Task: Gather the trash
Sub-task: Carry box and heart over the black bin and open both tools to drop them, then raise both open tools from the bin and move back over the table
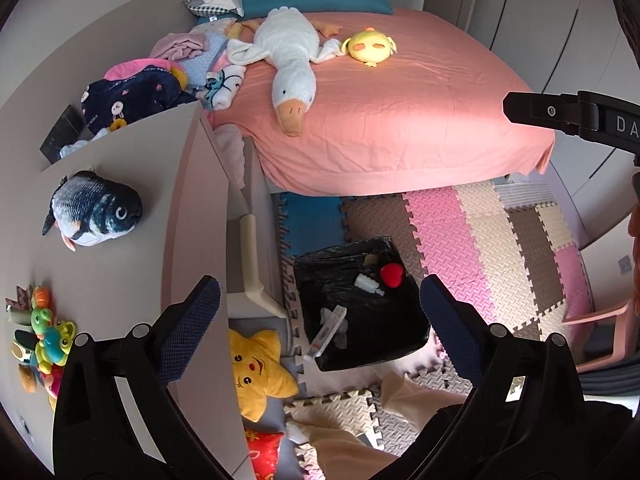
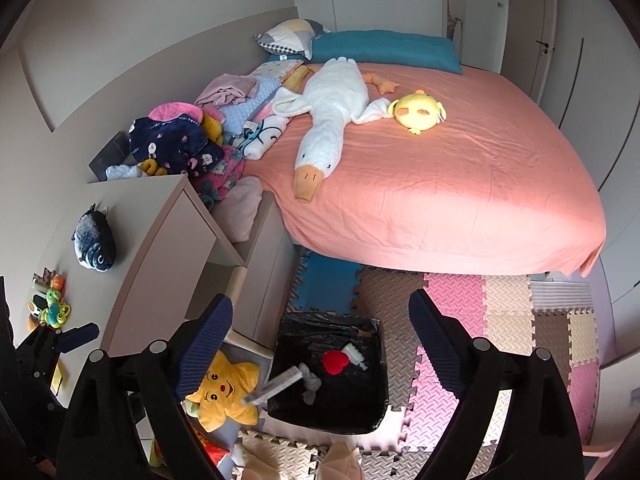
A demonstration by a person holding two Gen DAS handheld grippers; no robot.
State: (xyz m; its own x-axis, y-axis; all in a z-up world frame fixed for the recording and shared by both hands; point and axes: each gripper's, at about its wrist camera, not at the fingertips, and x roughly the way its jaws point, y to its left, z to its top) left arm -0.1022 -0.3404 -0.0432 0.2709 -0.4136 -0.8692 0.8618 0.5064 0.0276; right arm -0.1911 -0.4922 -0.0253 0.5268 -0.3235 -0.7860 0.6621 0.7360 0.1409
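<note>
A bin lined with a black bag (image 1: 384, 332) stands on the foam floor mats by the bed; it also shows in the right wrist view (image 2: 352, 400). Inside lie a red heart-shaped thing (image 1: 392, 275), a small white bottle (image 1: 370, 284), a long white tube (image 1: 328, 332) leaning over the rim, and a crumpled grey scrap (image 2: 310, 384). My left gripper (image 1: 320, 320) is open and empty, high above the bin. My right gripper (image 2: 320, 344) is open and empty, also above the bin. The right gripper's finger shows at the left view's right edge (image 1: 560, 114).
A pink bed (image 2: 460, 160) carries a white goose plush (image 2: 328, 120), a yellow chick plush (image 2: 418, 112) and piled clothes (image 2: 180, 140). A desk (image 1: 120, 272) holds a fish plush (image 1: 94, 208) and small toys (image 1: 44, 332). A yellow star cushion (image 2: 224, 396) lies left of the bin.
</note>
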